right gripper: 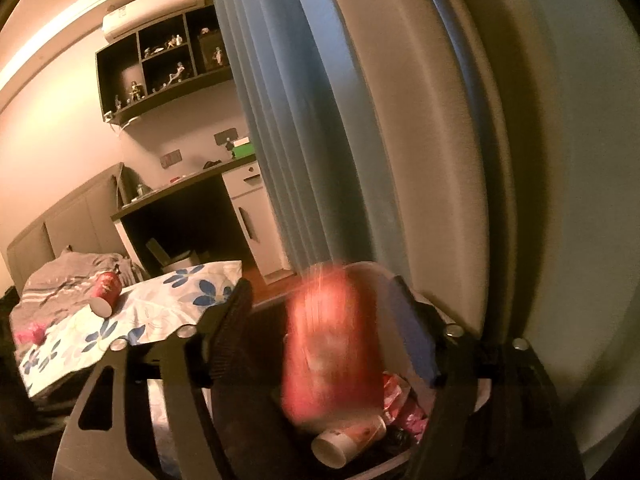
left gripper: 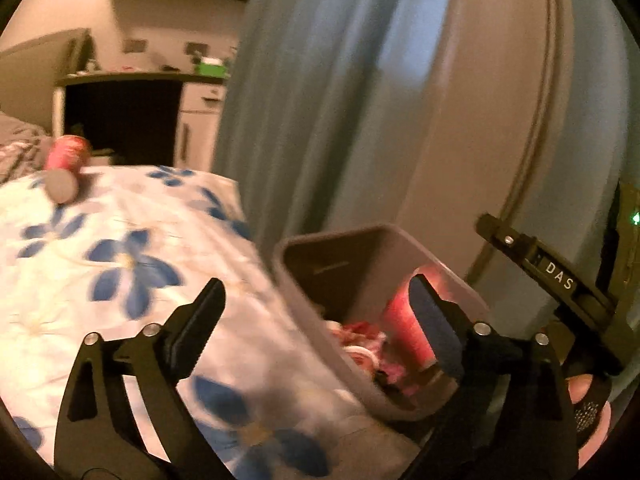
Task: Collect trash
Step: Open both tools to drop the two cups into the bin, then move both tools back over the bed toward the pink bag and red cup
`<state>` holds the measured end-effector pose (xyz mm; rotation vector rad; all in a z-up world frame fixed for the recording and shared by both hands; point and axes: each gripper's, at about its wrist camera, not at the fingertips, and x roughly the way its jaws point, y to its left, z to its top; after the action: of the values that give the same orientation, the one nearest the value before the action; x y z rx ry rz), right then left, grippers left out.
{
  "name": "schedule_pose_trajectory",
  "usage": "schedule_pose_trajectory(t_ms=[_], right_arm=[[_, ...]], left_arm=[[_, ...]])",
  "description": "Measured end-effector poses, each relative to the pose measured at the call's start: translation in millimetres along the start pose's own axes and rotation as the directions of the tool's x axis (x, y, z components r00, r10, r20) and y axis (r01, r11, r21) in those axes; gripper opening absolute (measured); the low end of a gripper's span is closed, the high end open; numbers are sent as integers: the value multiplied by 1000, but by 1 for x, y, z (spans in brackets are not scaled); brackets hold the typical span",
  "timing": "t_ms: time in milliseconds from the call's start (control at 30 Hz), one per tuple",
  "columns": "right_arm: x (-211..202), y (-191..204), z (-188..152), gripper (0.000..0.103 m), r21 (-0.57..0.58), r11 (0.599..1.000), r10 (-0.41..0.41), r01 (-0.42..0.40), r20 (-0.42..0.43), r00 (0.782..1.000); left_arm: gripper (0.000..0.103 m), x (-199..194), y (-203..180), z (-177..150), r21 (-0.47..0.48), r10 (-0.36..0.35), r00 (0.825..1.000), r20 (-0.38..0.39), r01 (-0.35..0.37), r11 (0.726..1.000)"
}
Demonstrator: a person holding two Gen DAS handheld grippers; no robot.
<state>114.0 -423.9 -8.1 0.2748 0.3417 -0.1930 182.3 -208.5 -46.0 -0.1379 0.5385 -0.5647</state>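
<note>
A grey bin (left gripper: 332, 236) stands beside the bed, holding a white cup (right gripper: 348, 440) and pink wrappers (right gripper: 400, 400). A red paper cup (right gripper: 332, 344) is blurred in mid-air over the bin (right gripper: 380, 270), and no pad touches it. In the left wrist view this red cup (left gripper: 404, 328) sits upright inside the bin, right beside one finger. My left gripper (left gripper: 320, 316) is wide open over the bin's near edge. Above the bin my right gripper (right gripper: 324, 324) is open. A second red cup (left gripper: 64, 164) lies on its side on the bed, also seen as the far cup (right gripper: 106, 292).
The bed has a flowered sheet (left gripper: 120, 260) and a grey blanket (right gripper: 68, 280) with a pink scrap (right gripper: 30, 332) on it. A blue curtain (left gripper: 304, 100) hangs behind the bin. A dark desk (right gripper: 180, 216) and a white cabinet (right gripper: 248, 216) stand beyond. A gloved hand (left gripper: 592, 400) shows at the lower right.
</note>
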Motion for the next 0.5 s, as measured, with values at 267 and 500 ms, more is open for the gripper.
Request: schedule_pose_trajectory(t_ms=[267, 500], right_arm=[[-27, 18, -2, 83, -41, 999, -22, 25, 85, 996], [-41, 34, -6, 88, -46, 999, 7, -2, 111, 994]], left_arm=[[97, -44, 36, 6, -21, 207, 976, 71, -206, 978], [97, -86, 86, 4, -105, 333, 940, 81, -324, 940]])
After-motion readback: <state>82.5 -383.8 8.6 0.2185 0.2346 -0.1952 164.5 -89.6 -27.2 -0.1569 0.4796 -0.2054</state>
